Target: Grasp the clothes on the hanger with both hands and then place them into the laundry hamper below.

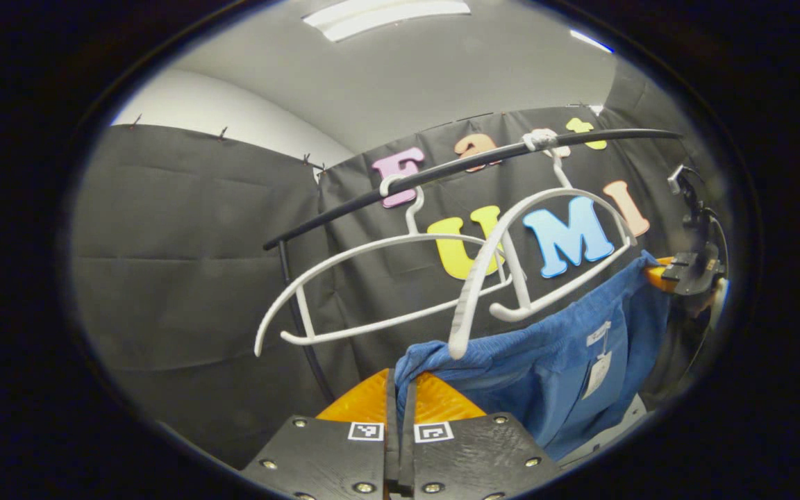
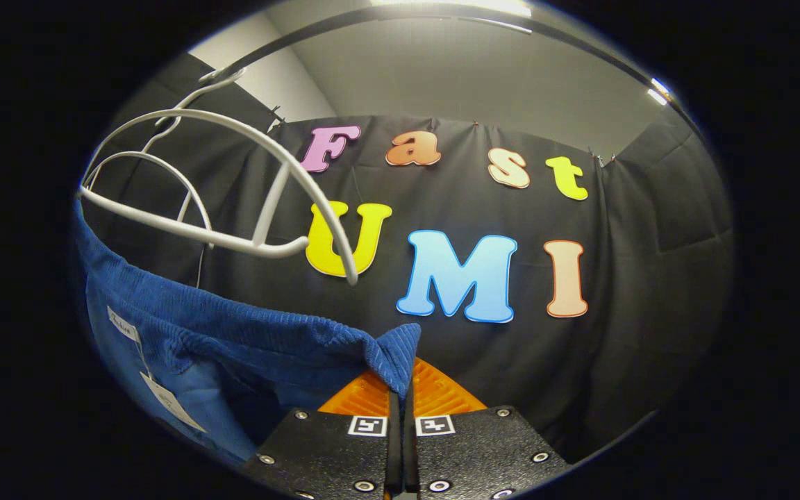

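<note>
A blue ribbed garment [image 1: 546,361] with a white tag stretches between my two grippers, below the white hangers. My left gripper [image 1: 400,396] is shut on its near corner, the cloth pinched between both fingers. In the left gripper view the other gripper [image 1: 685,271] holds the garment's far corner at the right. In the right gripper view my right gripper [image 2: 400,389] is shut on a corner of the blue garment [image 2: 233,333], which runs off to the left. A white hanger [image 1: 539,257] hangs bare from the black rail [image 1: 469,167], just above the cloth.
A second white hanger [image 1: 372,292] hangs further left on the same rail. The rail's black upright post [image 1: 296,305] stands behind it. In the right gripper view the white hangers [image 2: 233,180] sit at the upper left, with the rail [image 2: 442,17] curving overhead.
</note>
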### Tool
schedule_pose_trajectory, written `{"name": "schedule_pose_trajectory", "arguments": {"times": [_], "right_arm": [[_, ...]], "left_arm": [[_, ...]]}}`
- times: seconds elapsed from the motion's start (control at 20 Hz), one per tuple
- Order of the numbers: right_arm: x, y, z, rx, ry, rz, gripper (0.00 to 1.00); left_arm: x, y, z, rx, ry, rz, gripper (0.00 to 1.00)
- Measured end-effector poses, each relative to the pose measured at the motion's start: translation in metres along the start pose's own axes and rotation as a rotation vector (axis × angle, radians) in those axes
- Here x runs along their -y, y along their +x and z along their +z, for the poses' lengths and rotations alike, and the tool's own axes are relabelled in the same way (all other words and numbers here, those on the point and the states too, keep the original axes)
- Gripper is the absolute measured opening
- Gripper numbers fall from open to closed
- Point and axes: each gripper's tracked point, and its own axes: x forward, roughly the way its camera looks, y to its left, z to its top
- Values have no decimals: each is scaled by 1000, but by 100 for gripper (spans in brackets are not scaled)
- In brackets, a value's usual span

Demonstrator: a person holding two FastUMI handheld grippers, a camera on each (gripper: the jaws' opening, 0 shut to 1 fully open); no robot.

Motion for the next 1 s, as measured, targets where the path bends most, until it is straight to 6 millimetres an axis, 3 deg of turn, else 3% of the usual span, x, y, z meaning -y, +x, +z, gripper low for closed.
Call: {"name": "schedule_pose_trajectory", "arguments": {"times": [0.2, 0.35, 0.55, 0.75, 1.0], "right_arm": [[-7, -34, -13, -35, -10, 10, 1], [-9, -52, -8, -44, -1, 2, 1], [-12, -88, 18, -19, 7, -13, 1], [-18, -136, 53, 31, 13, -30, 1], [-26, -184, 79, 55, 37, -51, 1]], "left_arm": [[-1, -20, -16, -29, -16, 0, 0], [1, -34, -17, -27, -18, -18, 0], [-2, -50, -4, 6, -25, -49, 1], [-8, -83, 20, 56, -42, -93, 0], [-11, -104, 43, 112, -76, -163, 0]]}}
